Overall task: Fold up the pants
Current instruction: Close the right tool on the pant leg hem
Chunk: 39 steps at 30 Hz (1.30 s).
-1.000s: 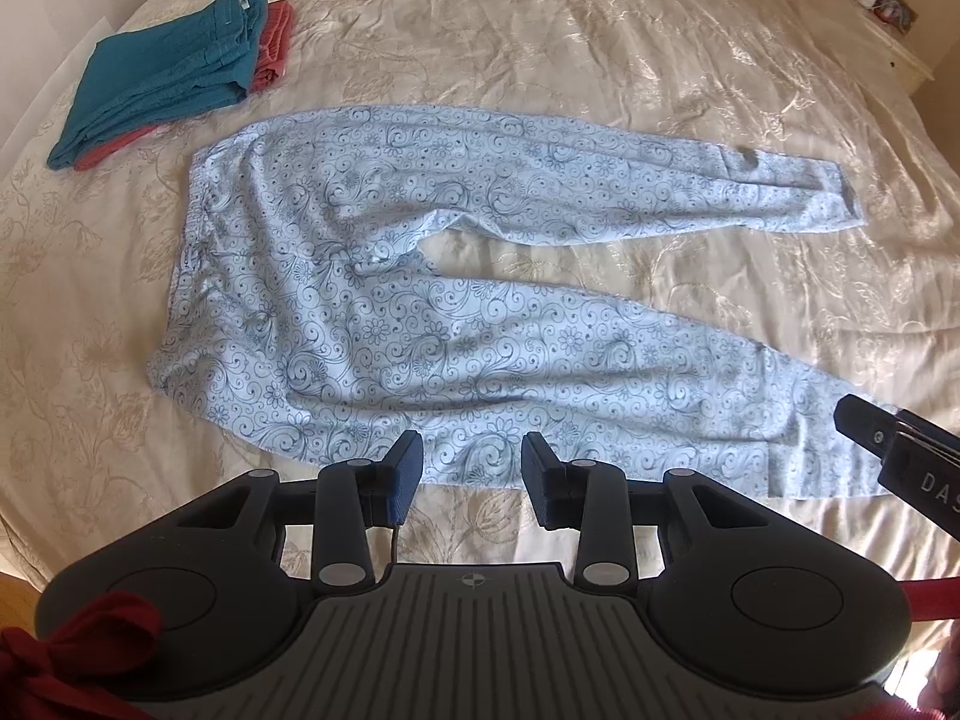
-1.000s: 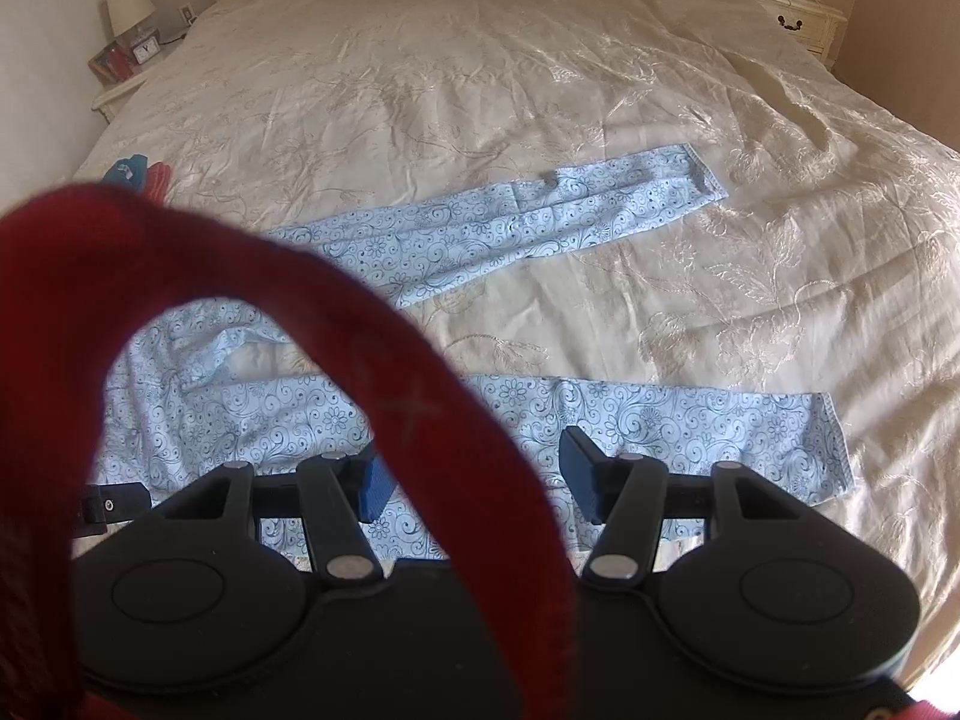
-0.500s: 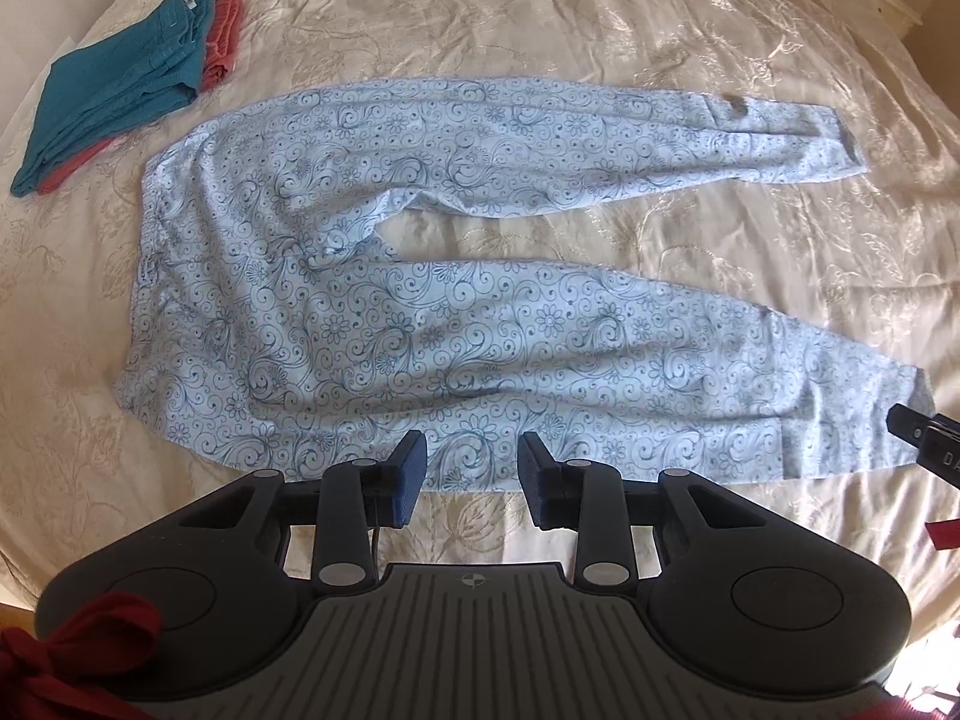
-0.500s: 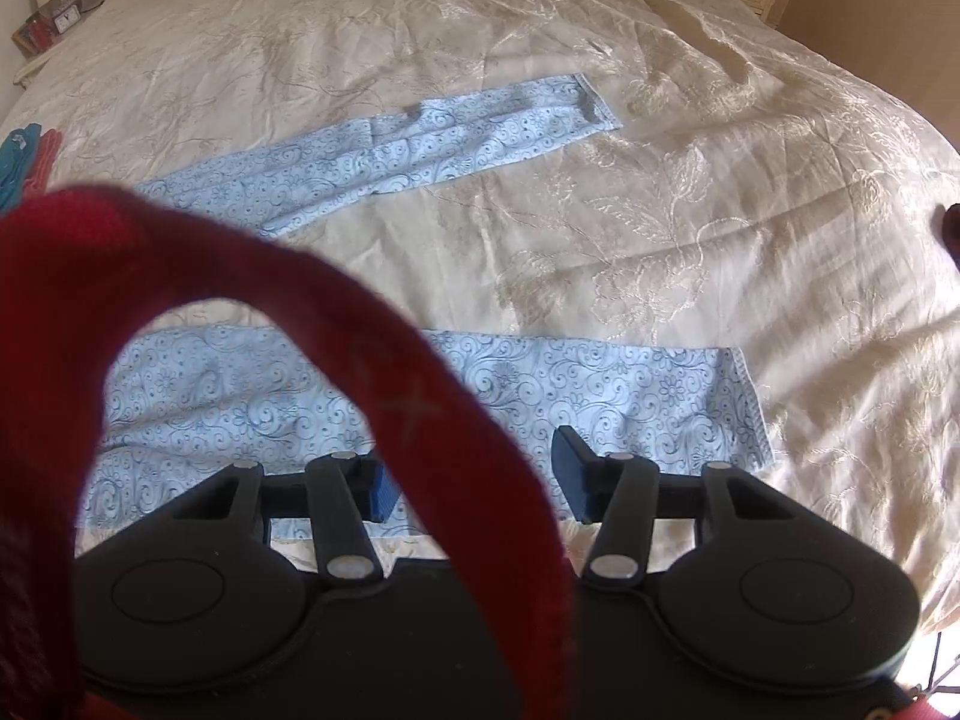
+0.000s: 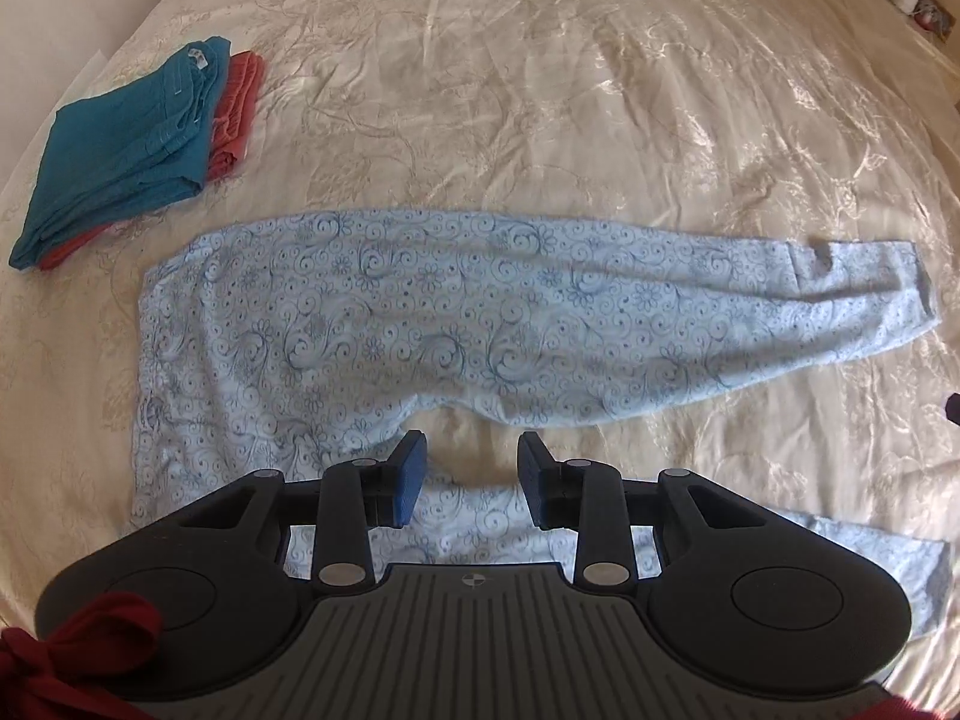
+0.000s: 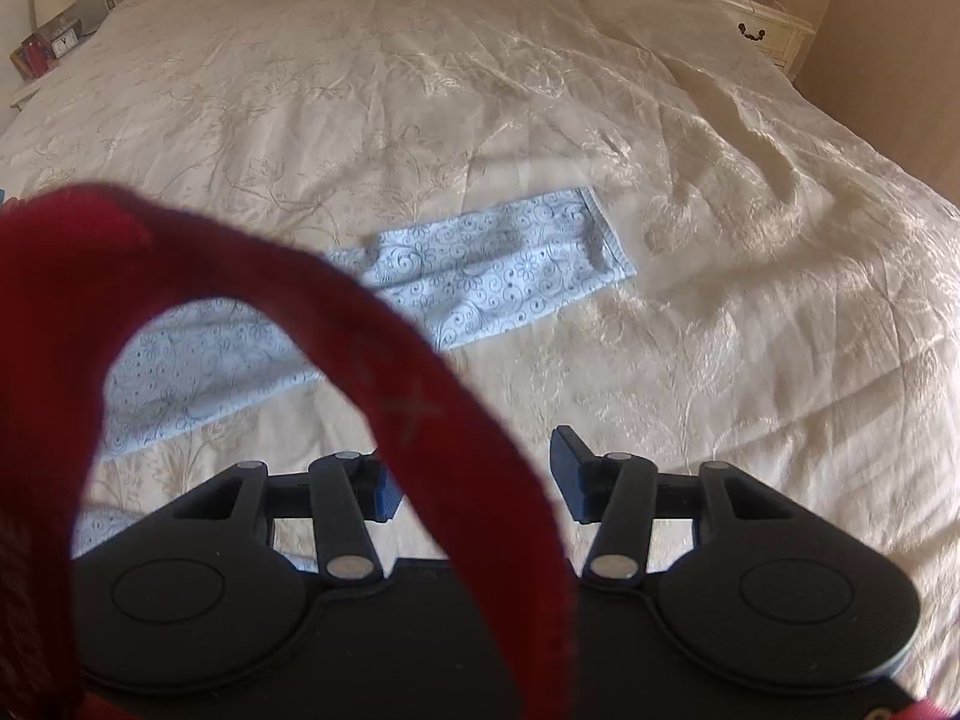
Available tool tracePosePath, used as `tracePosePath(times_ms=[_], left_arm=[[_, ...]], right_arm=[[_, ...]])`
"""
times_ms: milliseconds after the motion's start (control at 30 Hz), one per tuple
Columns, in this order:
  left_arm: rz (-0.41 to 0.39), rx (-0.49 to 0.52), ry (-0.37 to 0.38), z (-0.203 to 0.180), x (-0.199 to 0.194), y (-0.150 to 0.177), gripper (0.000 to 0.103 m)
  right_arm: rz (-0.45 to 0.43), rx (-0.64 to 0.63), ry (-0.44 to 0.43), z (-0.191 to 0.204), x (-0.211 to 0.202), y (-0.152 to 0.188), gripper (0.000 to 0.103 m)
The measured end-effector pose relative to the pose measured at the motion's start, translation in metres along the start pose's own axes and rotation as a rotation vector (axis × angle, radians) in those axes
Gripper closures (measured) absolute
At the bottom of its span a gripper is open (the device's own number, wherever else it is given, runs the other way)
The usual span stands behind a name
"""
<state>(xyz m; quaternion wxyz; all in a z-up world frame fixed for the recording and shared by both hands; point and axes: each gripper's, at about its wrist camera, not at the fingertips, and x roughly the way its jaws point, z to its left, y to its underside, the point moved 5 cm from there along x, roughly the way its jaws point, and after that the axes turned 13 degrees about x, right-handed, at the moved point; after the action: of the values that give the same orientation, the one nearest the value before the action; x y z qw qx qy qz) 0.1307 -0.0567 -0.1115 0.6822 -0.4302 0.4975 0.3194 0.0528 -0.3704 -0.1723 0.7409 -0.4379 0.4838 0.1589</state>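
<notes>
Left gripper (image 5: pixel 471 474) and right gripper (image 6: pixel 474 480), jaws apart and empty after closing slightly, hang over light blue patterned pants (image 5: pixel 420 312) spread flat on a cream bedspread (image 5: pixel 540 90); folded clothes (image 5: pixel 120 150) lie beyond.

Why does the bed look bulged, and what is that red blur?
Left wrist view: the fisheye lens bows the pants and bedspread, where sunlight makes shiny glare. Right wrist view: a red strap hangs close to the lens, out of focus, hiding part of the pants.
</notes>
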Motion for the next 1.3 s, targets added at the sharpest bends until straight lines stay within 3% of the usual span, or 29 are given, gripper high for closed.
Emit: tracePosePath(times_ms=[267, 533, 767, 867, 900, 967, 1000, 1033, 1200, 1300], left_arm=[[-0.047, -0.020, -0.054, 0.023, 0.019, -0.061, 0.070], [-0.022, -0.046, -0.052, 0.033, 0.044, -0.079, 0.070], [0.023, -0.048, -0.042, 0.038, 0.069, -0.074, 0.070], [0.035, -0.054, -0.039, 0.041, 0.075, -0.071, 0.070], [0.036, -0.057, -0.038, 0.041, 0.076, -0.071, 0.070], [0.035, -0.060, -0.034, 0.041, 0.076, -0.069, 0.070], [0.036, -0.063, -0.031, 0.041, 0.076, -0.068, 0.070], [0.036, -0.068, -0.027, 0.042, 0.076, -0.068, 0.070], [0.030, -0.111, 0.011, 0.047, 0.076, -0.069, 0.070], [0.016, -0.155, 0.076, 0.050, 0.079, -0.077, 0.070]], right_arm=[[-0.018, 0.010, 0.018, 0.024, 0.065, -0.067, 0.046], [-0.007, 0.144, 0.080, 0.031, 0.136, -0.118, 0.045], [0.120, 0.296, 0.157, 0.014, 0.183, -0.116, 0.045], [0.152, 0.339, 0.148, 0.005, 0.189, -0.110, 0.046], [0.154, 0.333, 0.144, 0.003, 0.189, -0.108, 0.048], [0.154, 0.305, 0.140, -0.001, 0.187, -0.103, 0.066], [0.157, 0.294, 0.118, 0.000, 0.184, -0.101, 0.084], [0.157, 0.295, 0.105, -0.002, 0.181, -0.100, 0.093], [0.097, 0.298, 0.072, -0.006, 0.144, -0.097, 0.093], [0.072, 0.298, 0.059, -0.016, 0.122, -0.090, 0.093]])
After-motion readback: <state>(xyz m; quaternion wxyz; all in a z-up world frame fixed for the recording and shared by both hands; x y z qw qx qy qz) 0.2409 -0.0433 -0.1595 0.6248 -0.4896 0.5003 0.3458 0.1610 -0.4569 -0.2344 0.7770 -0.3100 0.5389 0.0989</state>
